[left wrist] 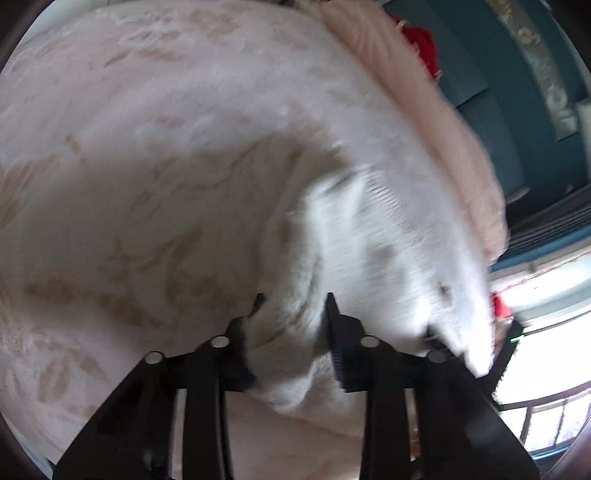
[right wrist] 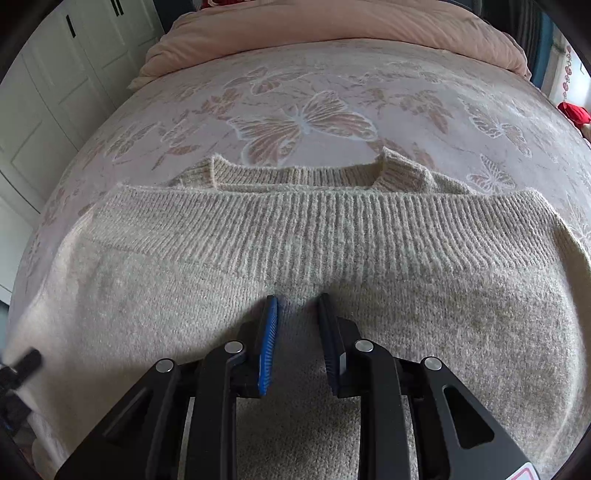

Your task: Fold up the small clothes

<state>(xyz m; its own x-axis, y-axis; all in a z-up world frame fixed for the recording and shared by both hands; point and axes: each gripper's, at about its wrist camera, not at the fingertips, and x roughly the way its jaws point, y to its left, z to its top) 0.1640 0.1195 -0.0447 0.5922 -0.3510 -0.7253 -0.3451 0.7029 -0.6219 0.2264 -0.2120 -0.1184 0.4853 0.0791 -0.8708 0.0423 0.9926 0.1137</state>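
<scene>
A cream knitted sweater (right wrist: 184, 295) lies flat on the bed, with its ribbed hem (right wrist: 332, 229) folded up close to the collar (right wrist: 295, 173). My right gripper (right wrist: 298, 301) is just below the hem, pointing down, its jaws narrow and pinching a ridge of the knit. The left wrist view is blurred. There my left gripper (left wrist: 295, 310) has a bunched part of the sweater (left wrist: 369, 251) packed between its fingers at the garment's side. A black tip at the left edge of the right wrist view, the left gripper (right wrist: 26, 362), sits on the sweater's side.
The bed cover (right wrist: 303, 122) has a butterfly pattern and stretches beyond the sweater. A pink duvet (right wrist: 332, 22) is heaped at the far end. White wardrobe doors (right wrist: 55, 92) stand to the left of the bed. A red item (right wrist: 576, 114) sits at the right.
</scene>
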